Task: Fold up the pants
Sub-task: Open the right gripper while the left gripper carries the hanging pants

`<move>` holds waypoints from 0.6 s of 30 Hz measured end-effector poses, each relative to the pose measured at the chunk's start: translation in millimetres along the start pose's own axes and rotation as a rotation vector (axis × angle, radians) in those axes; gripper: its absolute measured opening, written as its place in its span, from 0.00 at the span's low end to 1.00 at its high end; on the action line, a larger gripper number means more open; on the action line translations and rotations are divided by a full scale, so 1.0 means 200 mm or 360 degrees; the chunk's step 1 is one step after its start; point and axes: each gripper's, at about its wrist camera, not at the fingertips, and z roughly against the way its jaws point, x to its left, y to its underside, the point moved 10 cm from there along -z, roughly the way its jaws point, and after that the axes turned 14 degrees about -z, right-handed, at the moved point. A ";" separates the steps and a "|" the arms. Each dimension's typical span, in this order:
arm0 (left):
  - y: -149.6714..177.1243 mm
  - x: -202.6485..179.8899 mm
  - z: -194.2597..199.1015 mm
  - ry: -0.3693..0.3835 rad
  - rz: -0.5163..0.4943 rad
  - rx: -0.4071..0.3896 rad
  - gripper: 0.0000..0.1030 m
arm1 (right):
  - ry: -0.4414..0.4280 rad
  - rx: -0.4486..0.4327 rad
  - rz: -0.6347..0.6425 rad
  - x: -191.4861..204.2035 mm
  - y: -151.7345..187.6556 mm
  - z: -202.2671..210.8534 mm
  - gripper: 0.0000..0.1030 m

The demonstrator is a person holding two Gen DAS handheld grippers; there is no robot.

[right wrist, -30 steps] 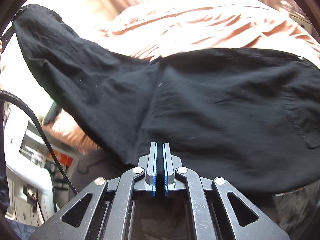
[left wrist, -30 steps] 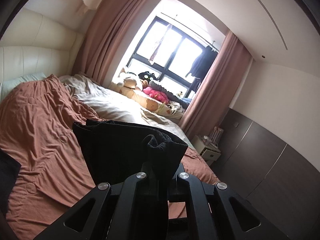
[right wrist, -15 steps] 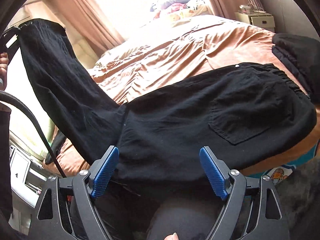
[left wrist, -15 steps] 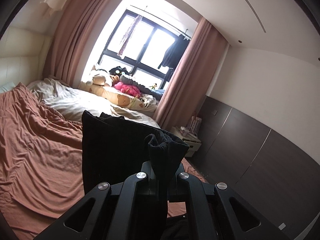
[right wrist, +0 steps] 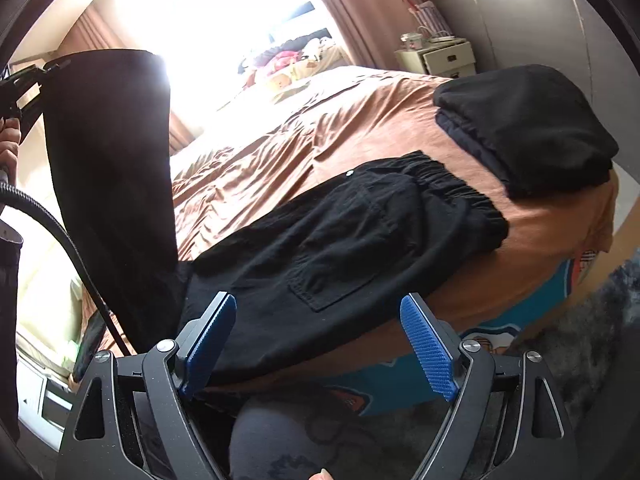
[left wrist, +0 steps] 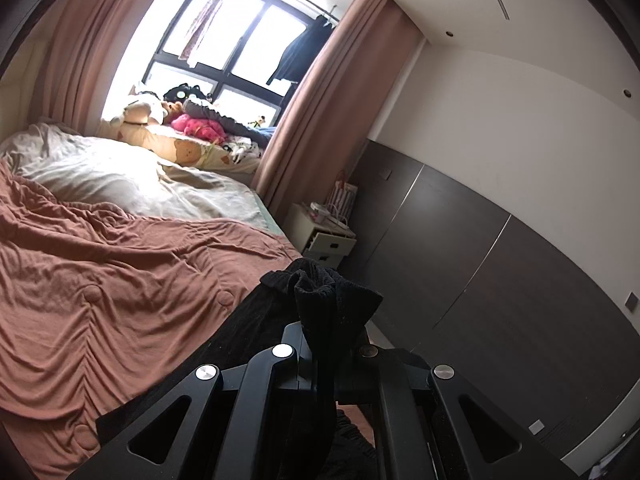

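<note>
Black pants [right wrist: 344,240] draped over the bed [right wrist: 280,140] edge, one leg lifted.
My left hand-held gripper [left wrist: 326,344] pinches the cuff; my right hand-held gripper [right wrist: 320,344] stands spread, empty, beside the hanging edge.

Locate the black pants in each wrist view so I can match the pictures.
Left wrist: black pants bottom centre, bunched leg end clamped in the left gripper.
Right wrist: waist flat on the bed, centre; one leg lifted at left.
Shared landmark: white nightstand beside the curtain.

pants [right wrist: 340,240] on bed [right wrist: 280,148]
</note>
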 end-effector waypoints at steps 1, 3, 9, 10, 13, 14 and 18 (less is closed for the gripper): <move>0.02 -0.03 -0.07 0.0020 -0.0002 0.0030 0.04 | 0.0007 -0.0005 -0.0016 -0.02 0.00 0.02 0.82; 0.07 -0.10 -0.19 0.0060 -0.0006 0.0089 0.04 | 0.0031 -0.0010 -0.0041 -0.07 -0.01 0.05 0.82; 0.20 -0.29 -0.47 0.0141 -0.0022 0.0231 0.04 | 0.0084 -0.0049 -0.0105 -0.17 -0.04 0.13 0.82; 0.23 -0.32 -0.50 0.0150 -0.0023 0.0252 0.04 | 0.0095 -0.0058 -0.0115 -0.19 -0.04 0.14 0.82; 0.30 -0.38 -0.61 0.0171 -0.0032 0.0311 0.04 | 0.0130 -0.0080 -0.0150 -0.25 -0.06 0.14 0.82; 0.32 -0.39 -0.65 0.0174 -0.0035 0.0329 0.04 | 0.0125 -0.0080 -0.0162 -0.26 -0.07 0.14 0.82; 0.39 -0.45 -0.77 0.0171 -0.0028 0.0367 0.04 | 0.0117 -0.0086 -0.0212 -0.31 -0.09 0.13 0.82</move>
